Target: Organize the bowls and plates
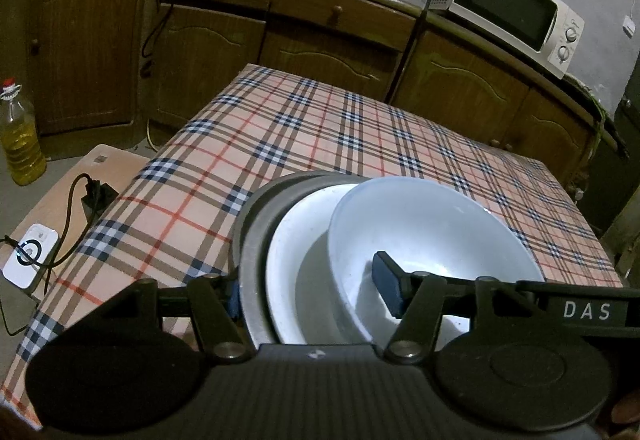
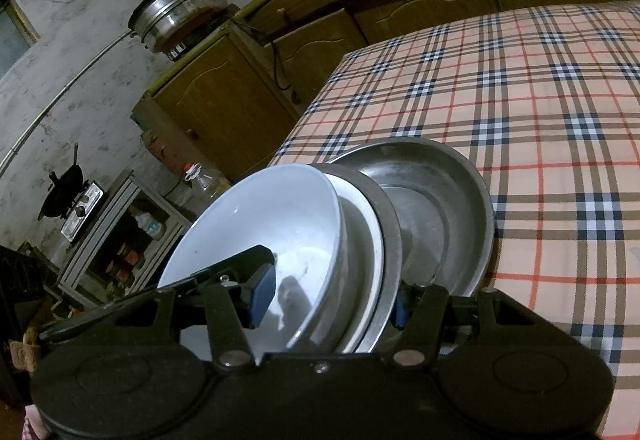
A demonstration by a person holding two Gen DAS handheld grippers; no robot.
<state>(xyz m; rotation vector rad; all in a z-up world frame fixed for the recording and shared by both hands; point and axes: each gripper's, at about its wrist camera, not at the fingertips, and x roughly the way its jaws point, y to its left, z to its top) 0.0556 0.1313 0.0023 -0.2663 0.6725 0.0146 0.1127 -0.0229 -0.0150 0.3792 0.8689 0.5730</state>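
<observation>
Holding the stack near the table's (image 1: 360, 127) close edge, both my grippers pinch it: left gripper (image 1: 312, 294) and right gripper (image 2: 332, 298). White bowl (image 1: 432, 224) looks breakable and slippery; grip rims.

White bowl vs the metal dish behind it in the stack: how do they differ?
The white bowl is glossy white ceramic; the metal dish is dull grey steel. The white bowl is deep with steep walls; the metal dish is shallow with a broad flat rim. The white bowl sits at one end of the stack, the metal dish at the other. Both are round, look empty, and stand tilted between the gripper fingers over the plaid table.
</observation>
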